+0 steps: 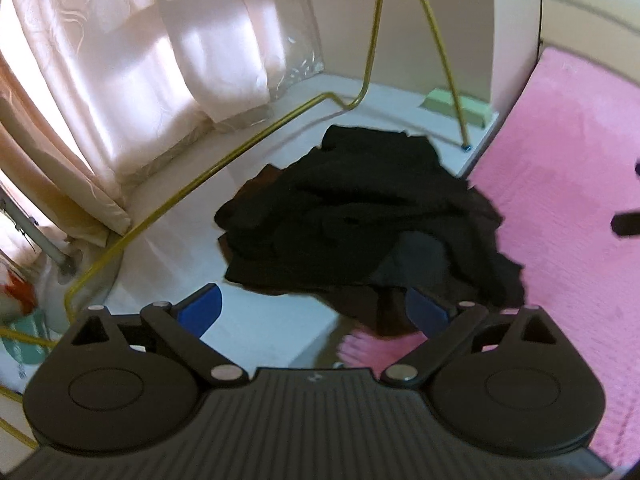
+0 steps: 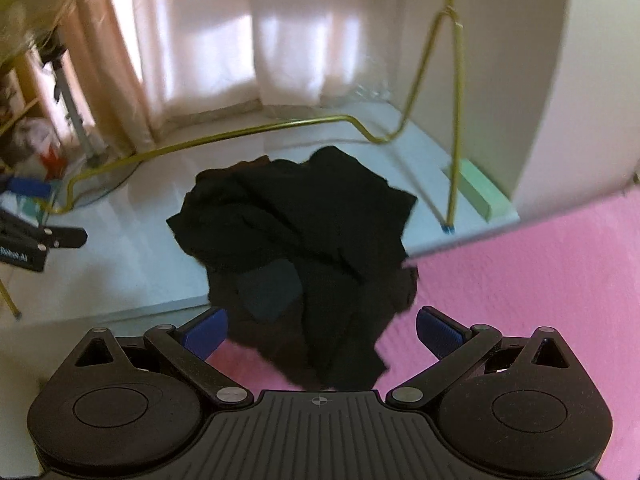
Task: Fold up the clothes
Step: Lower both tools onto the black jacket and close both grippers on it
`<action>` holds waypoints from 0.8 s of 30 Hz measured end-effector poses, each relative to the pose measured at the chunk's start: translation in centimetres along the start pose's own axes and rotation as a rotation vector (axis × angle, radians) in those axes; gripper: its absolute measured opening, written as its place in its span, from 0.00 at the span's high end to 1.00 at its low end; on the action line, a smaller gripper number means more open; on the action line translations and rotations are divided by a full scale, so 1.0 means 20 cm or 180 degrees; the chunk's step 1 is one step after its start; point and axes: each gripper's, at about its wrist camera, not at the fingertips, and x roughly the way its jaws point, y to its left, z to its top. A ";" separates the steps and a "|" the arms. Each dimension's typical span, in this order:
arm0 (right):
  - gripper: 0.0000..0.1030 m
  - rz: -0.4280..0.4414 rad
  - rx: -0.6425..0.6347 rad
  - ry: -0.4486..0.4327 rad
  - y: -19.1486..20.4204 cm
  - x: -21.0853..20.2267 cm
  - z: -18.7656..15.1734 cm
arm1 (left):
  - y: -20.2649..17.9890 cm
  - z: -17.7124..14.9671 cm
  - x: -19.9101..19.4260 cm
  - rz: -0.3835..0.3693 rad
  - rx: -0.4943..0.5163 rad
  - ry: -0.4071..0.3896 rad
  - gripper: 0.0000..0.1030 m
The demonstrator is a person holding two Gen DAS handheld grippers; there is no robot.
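A crumpled heap of black clothes (image 1: 360, 216) lies half on the pale floor and half on a pink mat (image 1: 560, 200). My left gripper (image 1: 314, 310) hovers open over the heap's near edge, its blue pads (image 1: 200, 308) wide apart and holding nothing. In the right wrist view the same heap (image 2: 296, 232) spreads ahead, with its near edge on the pink mat (image 2: 520, 280). My right gripper (image 2: 322, 332) is open above that near edge, with nothing clamped between its pads (image 2: 438, 334). The left gripper (image 2: 60, 236) shows at the far left of this view.
A thin gold wire frame (image 1: 224, 164) runs along the floor behind the heap and rises as a tall loop (image 2: 452, 120). Pale curtains (image 1: 140, 60) hang behind. A green block (image 1: 460, 108) sits by the wall. What looks like a person's toes (image 1: 360, 348) are near the heap. Clutter (image 2: 36, 144) lies at the left.
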 end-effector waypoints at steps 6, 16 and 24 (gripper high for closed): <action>0.00 0.0030 -0.0329 -0.0005 0.00 0.43 0.12 | 0.07 0.11 0.46 -0.0030 0.0492 0.0139 0.06; 0.00 0.0041 -0.0876 0.0046 0.01 1.33 0.29 | 0.07 0.32 1.35 -0.0118 0.1768 0.0082 0.11; 0.66 0.0237 -0.0506 0.0216 -0.06 1.77 0.29 | 0.02 0.35 1.76 -0.0314 0.2150 0.0291 0.71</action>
